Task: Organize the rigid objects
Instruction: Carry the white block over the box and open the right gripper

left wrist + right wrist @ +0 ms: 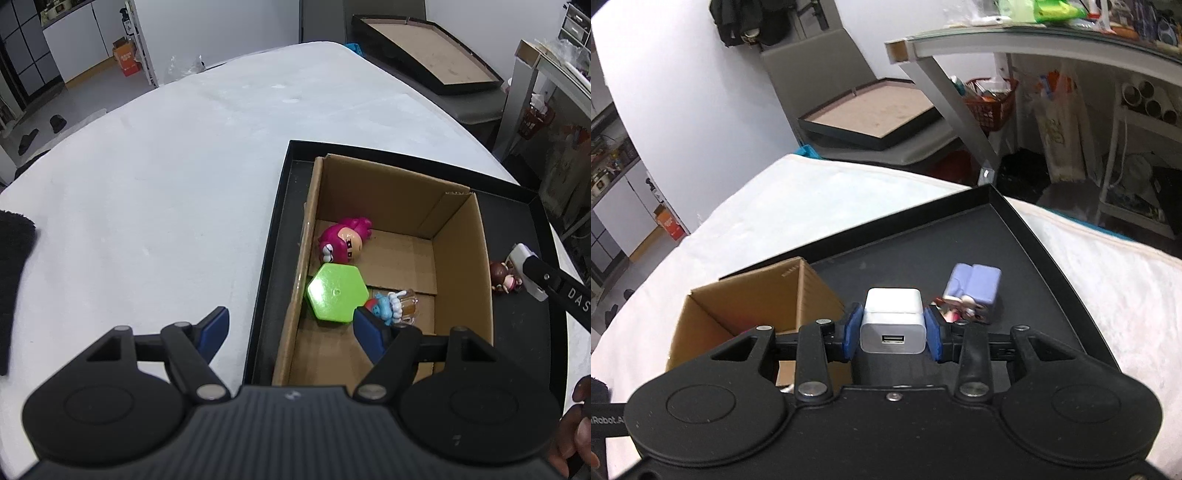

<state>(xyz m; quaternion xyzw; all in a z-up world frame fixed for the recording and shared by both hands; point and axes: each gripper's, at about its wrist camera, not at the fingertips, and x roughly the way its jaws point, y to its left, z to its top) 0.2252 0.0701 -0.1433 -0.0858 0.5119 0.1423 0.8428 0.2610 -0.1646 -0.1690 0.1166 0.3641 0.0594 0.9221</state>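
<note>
Left wrist view. Our left tongs stand wide and hold nothing, poised over the near left corner of the carton. The carton sits in a black tray on the white counter. Inside it lie a pink figure, a green hexagon and a small blue figure. At far right the right tongs enter with a white charger; a brown figure lies on the tray just beyond the carton's right wall.

Right wrist view. Our right tongs are narrow, their blue pads pressed on both sides of the charger, its port facing us. The charger hangs above the tray, right of the carton. A lilac block with a small figure against its near side lies on the tray just past the tongs.

We judge the step to be carrying the charger into the carton. To do it well, we should clear the right wall, aim for the bare floor at the right of the carton, lower before releasing, and keep the left tongs out of the path.
</note>
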